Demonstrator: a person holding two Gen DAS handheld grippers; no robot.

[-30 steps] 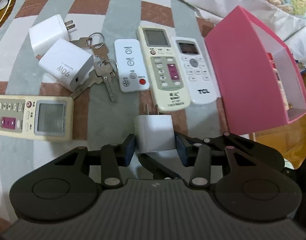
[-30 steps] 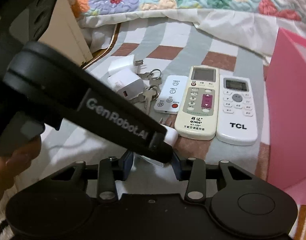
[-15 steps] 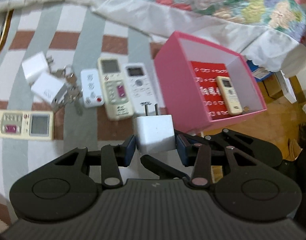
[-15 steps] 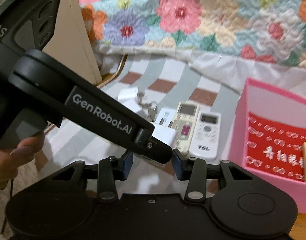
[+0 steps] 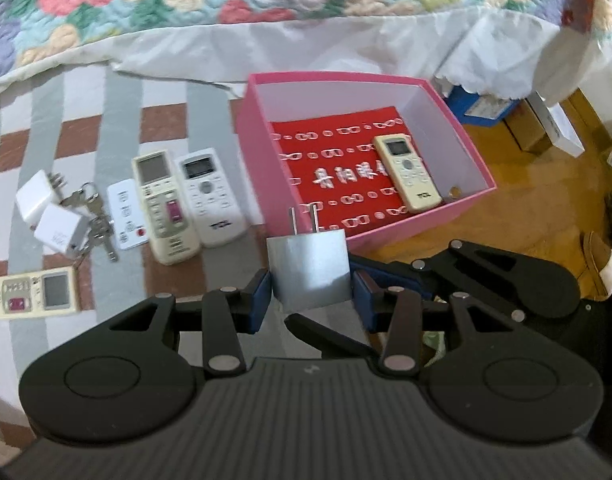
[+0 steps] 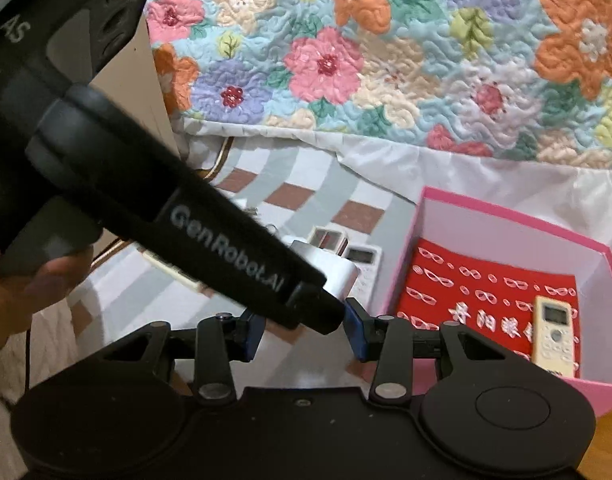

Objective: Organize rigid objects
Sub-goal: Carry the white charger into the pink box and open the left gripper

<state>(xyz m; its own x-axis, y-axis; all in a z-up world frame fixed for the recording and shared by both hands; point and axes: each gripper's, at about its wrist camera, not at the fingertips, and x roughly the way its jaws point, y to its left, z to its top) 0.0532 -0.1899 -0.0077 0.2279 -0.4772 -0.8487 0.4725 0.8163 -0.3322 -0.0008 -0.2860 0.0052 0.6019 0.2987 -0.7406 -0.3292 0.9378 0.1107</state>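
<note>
**One item boxed, one in the air, seven left on the bed**

Left wrist view: left tongs [image 5: 311,290] clenched on a white charger [image 5: 309,271], blue pads pressing both side faces, prongs pointing up and away. Charger hangs clear of the bed, just short of the near wall of the pink box [image 5: 472,148]. Box is open-topped, white inside, red printed sheet on the floor. Only a cream remote [image 5: 408,172] lies in it, diagonal, toward the right wall. Outside on the striped bedcover [image 5: 210,108]: two white chargers [image 5: 46,216] touching each other, a bunch of keys [image 5: 96,220] against them, a small white remote [image 5: 127,214], a cream remote with magenta button [image 5: 164,208], a white TCL remote [image 5: 212,198], these three side by side. Another cream remote [image 5: 34,292] lies apart, nearer the camera. Roughly one-eighth done, my estimate.

Right wrist view: right tongs [image 6: 302,328] sit partly parted, nothing of their own gripped. The left tool's finger crosses between the jaws; I cannot tell whether the pads touch it. Charger shows as a plain glossy white block with rounded corners, rigid.
</note>
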